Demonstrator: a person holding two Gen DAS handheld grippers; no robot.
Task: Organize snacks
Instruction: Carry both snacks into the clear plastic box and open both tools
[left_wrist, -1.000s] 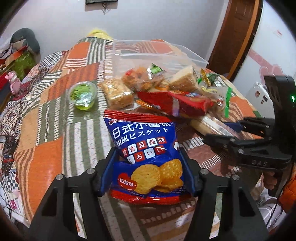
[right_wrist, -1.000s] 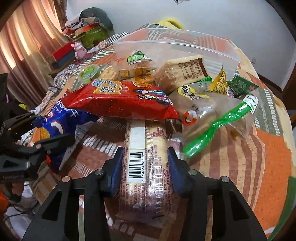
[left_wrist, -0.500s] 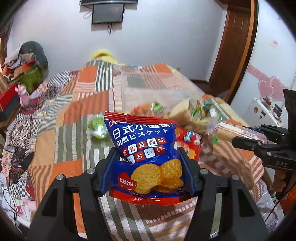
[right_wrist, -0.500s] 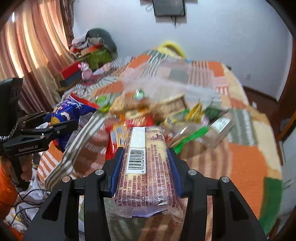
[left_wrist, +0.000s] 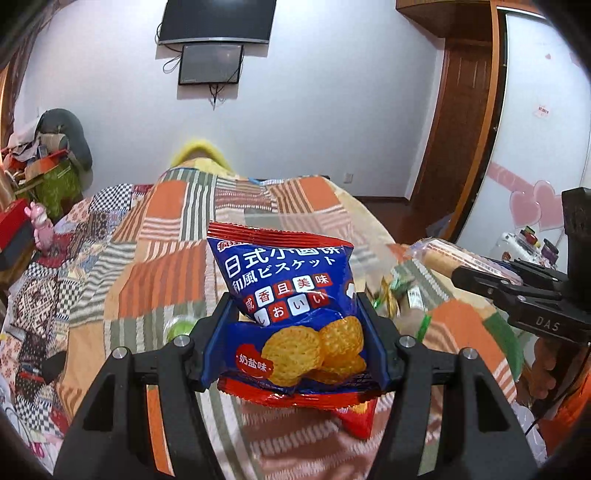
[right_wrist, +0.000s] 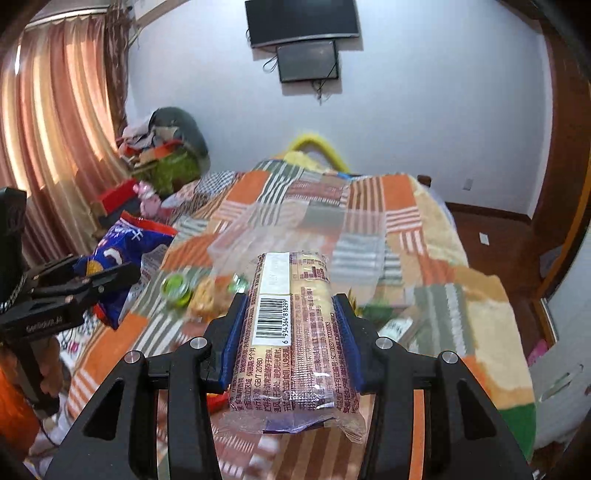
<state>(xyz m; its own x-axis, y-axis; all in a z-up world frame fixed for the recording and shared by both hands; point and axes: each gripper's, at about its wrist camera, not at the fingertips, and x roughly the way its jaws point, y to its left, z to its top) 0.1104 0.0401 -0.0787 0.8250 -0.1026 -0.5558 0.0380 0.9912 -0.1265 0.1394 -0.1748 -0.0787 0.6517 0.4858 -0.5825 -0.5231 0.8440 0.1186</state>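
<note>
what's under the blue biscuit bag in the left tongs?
Left wrist view: below the blue biscuit bag, held in the left tongs, lie the patchwork blanket, part of a red packet and a green cup by its left edge. Anything directly beneath is hidden.

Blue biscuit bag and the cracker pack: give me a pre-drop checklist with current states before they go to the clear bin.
1. Left gripper clamped on blue biscuit bag: ok.
2. Right gripper clamped on cracker pack: ok.
3. Both packs lifted off the patchwork cover: ok.
4. Clear bin visible ahead: ok, though blurred.
5. Free room inside the bin: cannot tell.
6. The two grippers apart from each other: ok.
</note>
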